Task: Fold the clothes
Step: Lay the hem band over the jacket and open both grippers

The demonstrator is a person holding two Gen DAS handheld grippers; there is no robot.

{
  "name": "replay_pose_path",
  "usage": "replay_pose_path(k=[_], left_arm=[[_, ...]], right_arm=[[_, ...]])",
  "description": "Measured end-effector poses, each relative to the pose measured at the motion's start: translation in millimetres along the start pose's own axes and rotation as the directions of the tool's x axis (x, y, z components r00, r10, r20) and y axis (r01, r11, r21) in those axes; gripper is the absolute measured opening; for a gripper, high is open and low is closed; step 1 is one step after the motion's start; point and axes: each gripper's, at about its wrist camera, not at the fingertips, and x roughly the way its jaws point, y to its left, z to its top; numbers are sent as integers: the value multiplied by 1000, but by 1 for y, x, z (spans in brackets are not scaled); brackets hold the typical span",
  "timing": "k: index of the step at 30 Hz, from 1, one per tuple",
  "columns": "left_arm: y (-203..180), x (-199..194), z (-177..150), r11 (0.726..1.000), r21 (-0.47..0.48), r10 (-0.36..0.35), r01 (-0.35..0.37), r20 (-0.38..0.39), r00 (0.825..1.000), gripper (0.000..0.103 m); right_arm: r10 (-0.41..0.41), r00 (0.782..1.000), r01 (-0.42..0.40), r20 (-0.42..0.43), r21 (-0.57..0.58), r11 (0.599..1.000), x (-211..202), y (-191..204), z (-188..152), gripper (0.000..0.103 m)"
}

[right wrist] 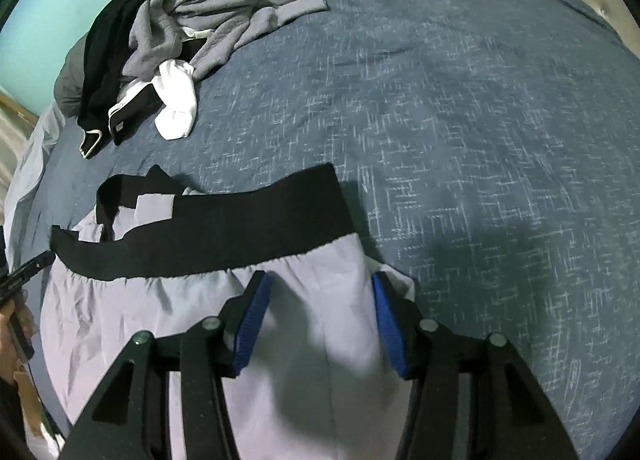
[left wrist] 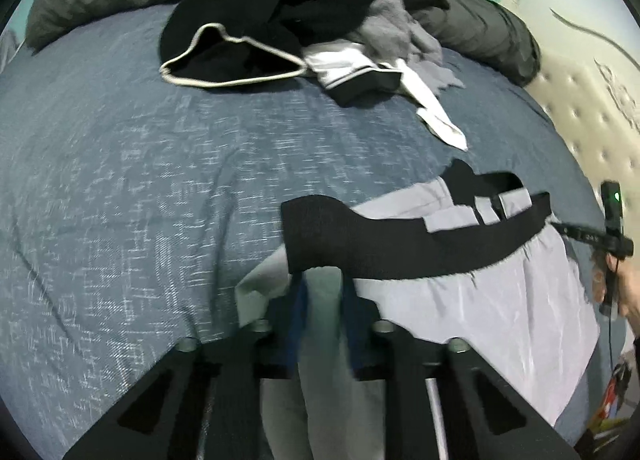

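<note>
Looking along the left gripper (left wrist: 322, 292), its fingers stand close together with a fold of the pale lilac shorts (left wrist: 500, 300) squeezed between the blue pads (left wrist: 298, 324), just below the end of the black waistband (left wrist: 400, 244). The shorts lie on the blue-grey bedspread (left wrist: 120, 180), stretching from the gripper toward the right edge, where a hand (left wrist: 628, 292) grips the handle of the other tool. Further up the bed sits a pile of clothes (left wrist: 280, 12): a black garment with a light trim, a grey sweatshirt (left wrist: 392, 32) and a white sock (left wrist: 436, 116). Dark grey pillows (left wrist: 480, 24) lie behind the pile.

From the right wrist, the right gripper (right wrist: 318, 280) stands partly open over the shorts (right wrist: 140, 320); its blue pads (right wrist: 254, 316) straddle a raised ridge of the lilac cloth below the waistband (right wrist: 240, 236), with a gap on each side, so it grips nothing. The same heap lies at the upper left, with the grey sweatshirt (right wrist: 224, 12) and the white sock (right wrist: 178, 100) on the bedspread (right wrist: 480, 120).
</note>
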Motion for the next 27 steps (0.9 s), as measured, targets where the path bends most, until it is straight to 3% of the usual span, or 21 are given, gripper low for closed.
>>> replay_pose_path(k=[3,5,11,22,27], left_arm=[[-7,-7,2,999,35,26,-27,29,999,13],[-8,-18,5,998,37,39,-41,62,997,12],[-6,-27,21,998,8,68,-69,91,994,12],[-1,24,27,993,-11,122,-122,16,992,14],[2,8,20,993,-49,107,-105,44,993,26]], right_arm=[[-42,998,44,44,-34,998,-4,6,-4,12],[-26,994,27,102,-6,1000,-16,3,-5,5],[-77,975,81,207,-14,997,-42,10,4,4],[-152,980,154,128,-2,988,-1,10,25,4],[-152,981,152,118,7,988,2,6,22,13]])
